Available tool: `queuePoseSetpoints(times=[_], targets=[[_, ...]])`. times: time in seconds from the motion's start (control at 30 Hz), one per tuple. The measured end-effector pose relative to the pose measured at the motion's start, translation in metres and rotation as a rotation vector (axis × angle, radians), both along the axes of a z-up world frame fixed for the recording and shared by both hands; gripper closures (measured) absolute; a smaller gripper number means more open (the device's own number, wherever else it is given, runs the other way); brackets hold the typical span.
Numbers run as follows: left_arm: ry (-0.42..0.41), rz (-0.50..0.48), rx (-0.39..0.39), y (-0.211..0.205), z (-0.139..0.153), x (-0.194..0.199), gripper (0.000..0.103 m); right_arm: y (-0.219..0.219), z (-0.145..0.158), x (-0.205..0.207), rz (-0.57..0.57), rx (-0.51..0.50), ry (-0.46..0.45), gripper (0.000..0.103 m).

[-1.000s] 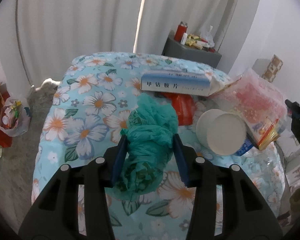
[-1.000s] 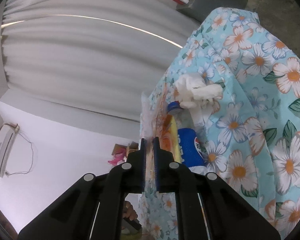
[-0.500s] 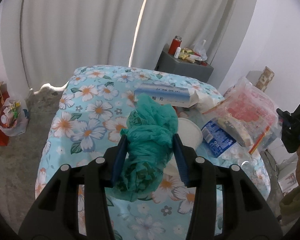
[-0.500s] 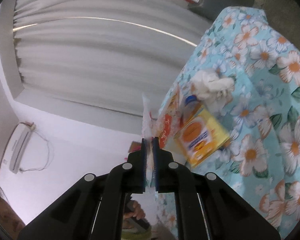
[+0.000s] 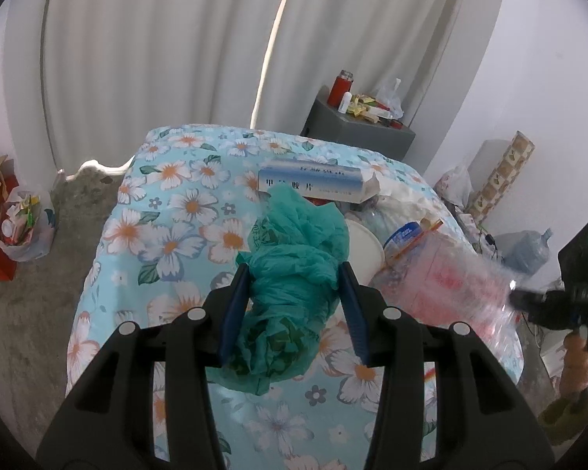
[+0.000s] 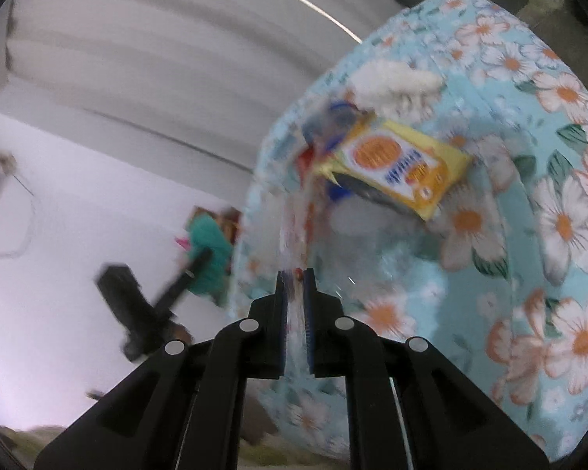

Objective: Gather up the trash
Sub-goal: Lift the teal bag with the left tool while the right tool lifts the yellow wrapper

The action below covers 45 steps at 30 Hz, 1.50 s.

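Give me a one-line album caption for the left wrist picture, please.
Left gripper clutches a crumpled green plastic bag above a floral tablecloth littered with trash.

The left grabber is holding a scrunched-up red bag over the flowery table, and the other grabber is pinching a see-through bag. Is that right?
Almost. The scrunched-up bag in the left grabber is green, not red; the left wrist view shows it between the two blue pads. The rest holds: it hangs over the flowery table, and the right grabber is pinching a see-through bag.

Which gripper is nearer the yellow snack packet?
Right. The right gripper, pinching a clear plastic bag, has the yellow snack packet just ahead; the left gripper holds a green plastic bag farther off.
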<state>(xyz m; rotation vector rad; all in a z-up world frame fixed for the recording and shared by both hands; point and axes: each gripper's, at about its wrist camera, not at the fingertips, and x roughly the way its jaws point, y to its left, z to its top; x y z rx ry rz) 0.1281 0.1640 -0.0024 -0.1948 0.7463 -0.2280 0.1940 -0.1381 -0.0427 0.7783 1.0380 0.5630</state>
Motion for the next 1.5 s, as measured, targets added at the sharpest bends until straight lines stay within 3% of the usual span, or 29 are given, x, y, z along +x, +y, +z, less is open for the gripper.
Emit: queuePoseSetpoints(times=[0.17, 0.37, 0.53, 0.73, 0.83, 1.0, 1.1, 1.27, 1.5], targets=[[0.018, -0.001, -0.013, 0.0, -0.005, 0.0, 0.06, 0.001, -0.011, -0.015, 0.026, -0.089, 0.037, 0.073], [0.025, -0.011, -0.012, -0.002, -0.007, 0.0, 0.06, -0.014, -0.01, -0.034, 0.0, -0.176, 0.046, 0.057], [0.027, -0.018, -0.011, -0.005, -0.008, 0.002, 0.06, -0.059, -0.024, -0.025, -0.163, 0.045, 0.065, 0.049], [0.031, -0.02, -0.015, -0.007, -0.008, 0.001, 0.06, -0.088, -0.089, 0.011, -0.328, 0.331, 0.254, 0.049], [0.027, -0.018, -0.014, -0.007, -0.008, 0.001, 0.06, -0.085, -0.109, 0.026, -0.346, 0.364, 0.322, 0.049], [0.035, -0.014, -0.012, -0.006, -0.01, 0.003, 0.06, -0.083, -0.11, 0.047, -0.372, 0.357, 0.333, 0.049], [0.035, -0.014, -0.012, -0.005, -0.009, 0.003, 0.06, -0.082, -0.11, 0.056, -0.387, 0.353, 0.333, 0.056], [0.026, -0.014, -0.007, -0.005, -0.008, 0.003, 0.06, -0.084, -0.116, 0.061, -0.411, 0.379, 0.325, 0.092], [-0.02, -0.018, 0.006, -0.008, 0.007, -0.002, 0.06, -0.106, -0.1, 0.036, -0.46, 0.44, 0.21, 0.096]])
